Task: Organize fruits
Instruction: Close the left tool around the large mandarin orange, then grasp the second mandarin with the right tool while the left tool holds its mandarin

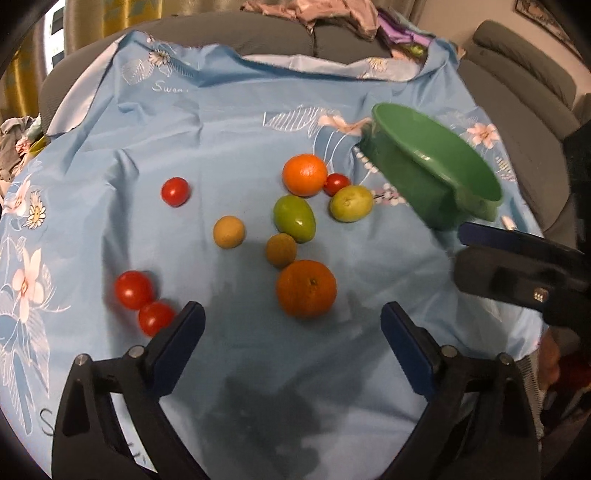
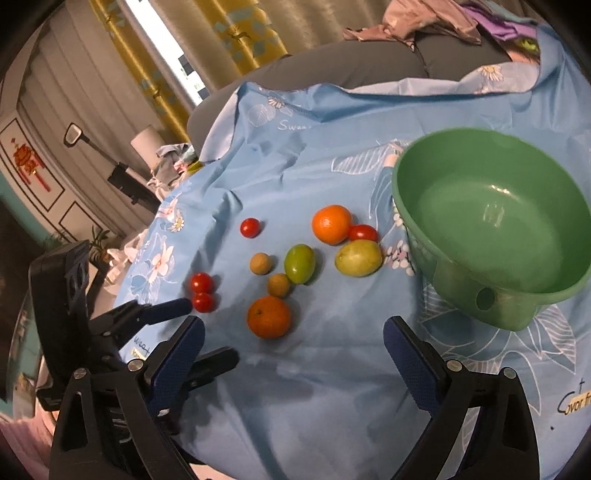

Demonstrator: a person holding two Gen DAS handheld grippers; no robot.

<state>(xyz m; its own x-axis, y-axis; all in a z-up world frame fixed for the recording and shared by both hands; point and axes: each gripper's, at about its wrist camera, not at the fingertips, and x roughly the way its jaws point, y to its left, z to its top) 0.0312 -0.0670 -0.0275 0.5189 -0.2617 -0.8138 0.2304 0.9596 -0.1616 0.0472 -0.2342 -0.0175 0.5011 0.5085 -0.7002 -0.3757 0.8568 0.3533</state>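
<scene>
Loose fruit lies on a blue floral cloth [image 1: 110, 155]: two oranges, several cherry tomatoes, two green fruits and two small tan ones. The near orange [image 1: 306, 288] [image 2: 269, 317] sits just ahead of my left gripper [image 1: 293, 311], which is open and holds nothing. Two tomatoes [image 1: 144, 301] lie beside its left fingertip. An empty green bowl [image 1: 436, 173] [image 2: 491, 221] stands at the right. My right gripper [image 2: 294, 325] is open and empty, hovering in front of the near orange and left of the bowl. One of its fingers [image 1: 491, 238] shows near the bowl's handle.
The cloth covers a round surface in front of a grey sofa [image 1: 280, 33] strewn with clothes [image 1: 325, 14]. Yellow curtains [image 2: 236, 37] and a window are at the back left. The left gripper's fingers [image 2: 166, 309] reach in by the two tomatoes [image 2: 202, 293].
</scene>
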